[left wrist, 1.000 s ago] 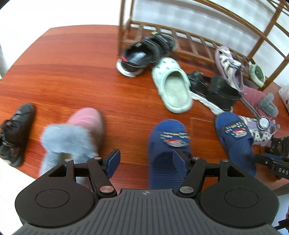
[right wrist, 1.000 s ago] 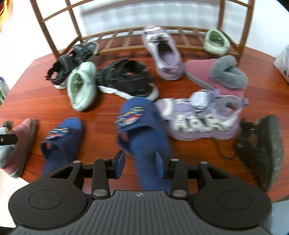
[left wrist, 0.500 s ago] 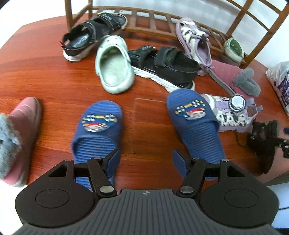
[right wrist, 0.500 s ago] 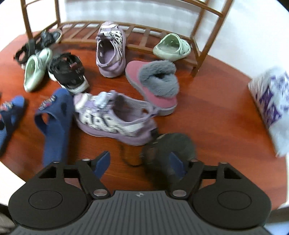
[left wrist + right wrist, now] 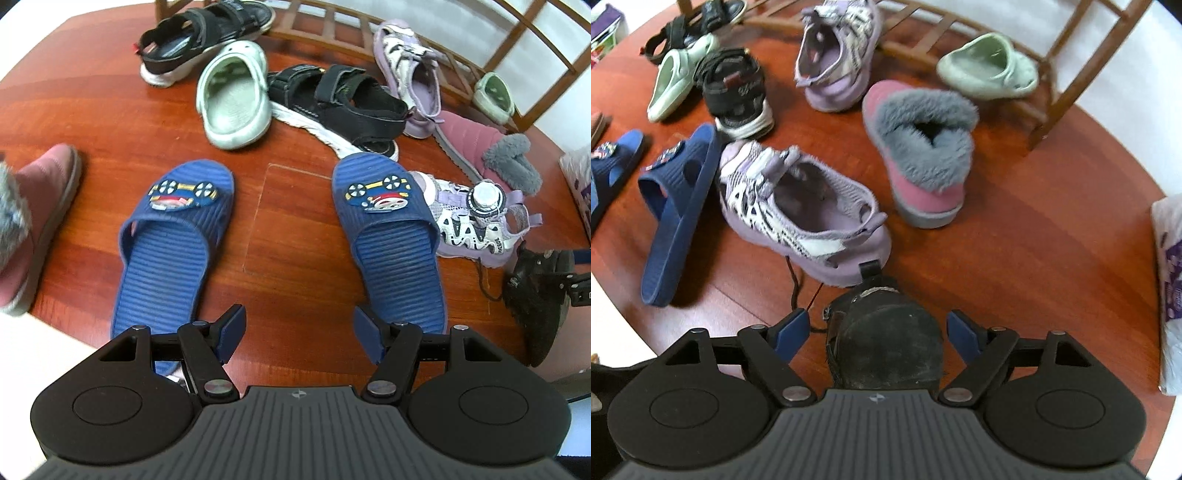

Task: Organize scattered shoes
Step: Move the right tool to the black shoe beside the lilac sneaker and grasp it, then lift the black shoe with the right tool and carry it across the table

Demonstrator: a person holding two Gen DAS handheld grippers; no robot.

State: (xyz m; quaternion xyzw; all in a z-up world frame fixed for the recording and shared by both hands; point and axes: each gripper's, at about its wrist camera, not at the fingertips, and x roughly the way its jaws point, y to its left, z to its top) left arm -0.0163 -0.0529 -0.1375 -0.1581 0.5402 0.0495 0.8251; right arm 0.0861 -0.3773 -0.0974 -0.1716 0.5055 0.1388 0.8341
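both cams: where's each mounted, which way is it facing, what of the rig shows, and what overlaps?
Left wrist: on the left hand-held gripper, facing forward and down at two blue slippers; its open fingers show.
Right wrist: on the right hand-held gripper, facing forward and down at a black shoe between its open fingers, not yet clamped.
Shared: the blue slippers, purple sneaker, pink fur-lined boot, wooden rack.

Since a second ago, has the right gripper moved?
Yes. The right gripper swung right, judged against the wooden rack, off the blue slipper onto the black shoe.
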